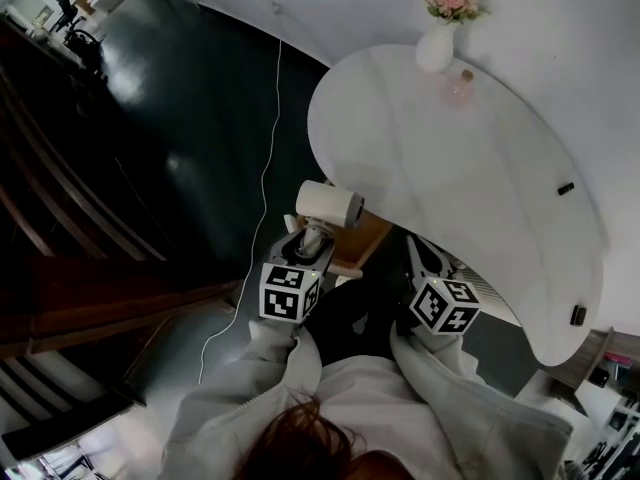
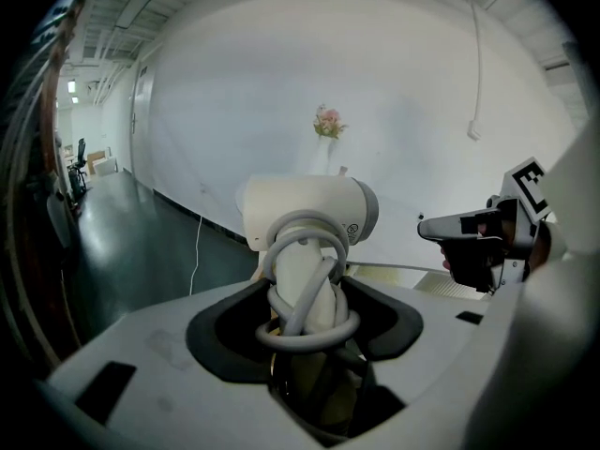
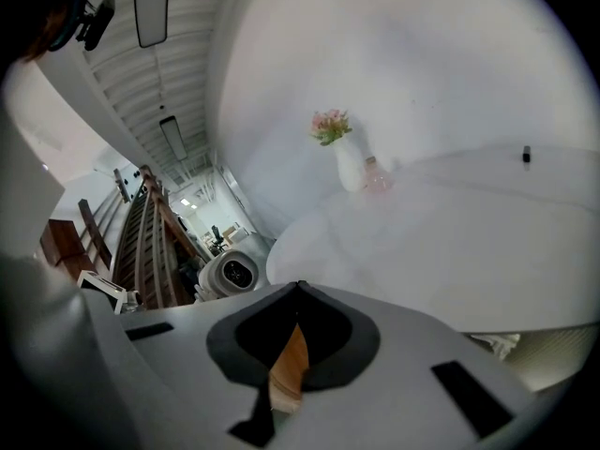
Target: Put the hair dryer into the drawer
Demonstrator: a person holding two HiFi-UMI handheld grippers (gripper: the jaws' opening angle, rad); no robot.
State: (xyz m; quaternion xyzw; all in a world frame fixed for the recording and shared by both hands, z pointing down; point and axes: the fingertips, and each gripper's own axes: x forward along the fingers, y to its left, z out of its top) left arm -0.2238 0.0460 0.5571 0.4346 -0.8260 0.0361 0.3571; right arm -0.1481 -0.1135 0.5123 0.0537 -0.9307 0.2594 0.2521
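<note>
Lowest in the head view, the left gripper [image 1: 312, 238] has its jaws clamped on the handle of the hair dryer [image 1: 328, 204]. In the left gripper view the left gripper [image 2: 302, 300] shows dark pads pressed to both sides of that handle, with the grey cord looped round it, and the hair dryer [image 2: 309, 209] stands upright with its white barrel lying crosswise above.

To the right of it in the frame, the right gripper [image 1: 420, 253] sits under the table's near rim. In its own view the right gripper [image 3: 295, 336] has jaws narrowed to a slit, pinching a thin wedge of wood, an edge of the drawer [image 3: 289, 368].

The drawer [image 1: 352, 243] juts out from under the table [image 1: 480, 188], directly below the dryer's barrel, and the barrel overlaps the table's curved edge.

Left of both grippers lies open dark floor [image 1: 190, 118], crossed by a thin white cable [image 1: 265, 168].

At the frame's far left, dark wooden stairs [image 1: 60, 248] close that side.

Farthest off, at the tabletop's upper edge, a white vase [image 1: 436, 48] of pink flowers stands against the wall.
</note>
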